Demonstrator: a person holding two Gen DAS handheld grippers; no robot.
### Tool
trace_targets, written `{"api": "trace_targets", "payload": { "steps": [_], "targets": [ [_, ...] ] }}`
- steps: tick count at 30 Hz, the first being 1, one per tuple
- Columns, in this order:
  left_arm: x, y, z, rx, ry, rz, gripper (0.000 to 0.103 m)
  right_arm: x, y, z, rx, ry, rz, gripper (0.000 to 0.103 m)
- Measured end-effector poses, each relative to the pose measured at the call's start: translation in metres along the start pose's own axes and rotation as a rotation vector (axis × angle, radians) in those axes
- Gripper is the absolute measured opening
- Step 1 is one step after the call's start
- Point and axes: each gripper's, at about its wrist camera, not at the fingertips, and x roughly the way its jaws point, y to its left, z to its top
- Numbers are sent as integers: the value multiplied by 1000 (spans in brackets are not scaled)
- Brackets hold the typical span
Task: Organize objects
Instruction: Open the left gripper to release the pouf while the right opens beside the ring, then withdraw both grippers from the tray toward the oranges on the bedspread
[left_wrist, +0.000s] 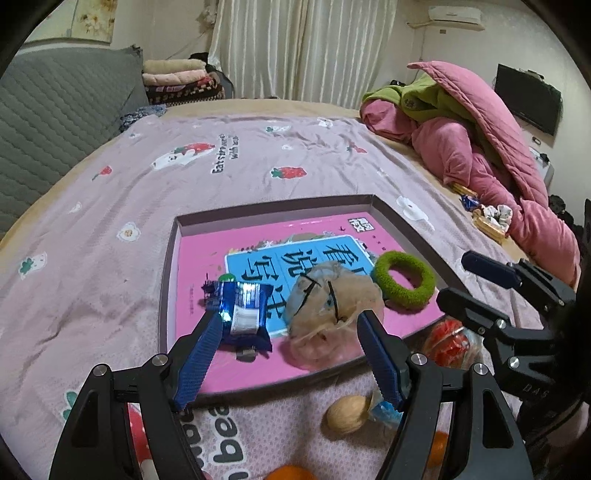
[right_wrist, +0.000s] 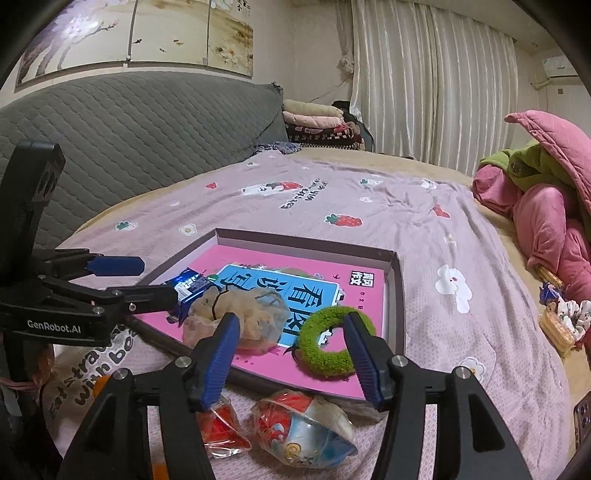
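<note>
- While a shallow box lid (left_wrist: 168, 280) on the bed (left_wrist: 110, 206) serves as the collecting tray, the blue snack packet (left_wrist: 243, 310) is seen lying at its near-left, touching one finger of the left gripper (left_wrist: 291, 325), whose jaws are spread wide, holding nothing.
- Right of it, a sheer pouch (left_wrist: 332, 302) is kept inside.
- Further right, the green hair tie (right_wrist: 332, 339) lies between the wide jaws of the right gripper (right_wrist: 291, 332).
- Wrapped snacks (right_wrist: 303, 424) are left outside, near the rim, judged still unsorted.

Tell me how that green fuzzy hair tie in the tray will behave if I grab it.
The green hair tie looks plush and ring-shaped, so it will probably squash and flop rather than hold shape. Probably very light. Its fuzzy surface should grip, not slip; lying flat in the tray, it seems unlikely to roll.
</note>
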Motion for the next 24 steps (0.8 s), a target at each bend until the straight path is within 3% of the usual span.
{"api": "trace_targets", "payload": {
  "steps": [24],
  "targets": [
    [-15,7,-30,-4,3,8,77,-15,9,-11,9,-25,9,61]
  ]
}}
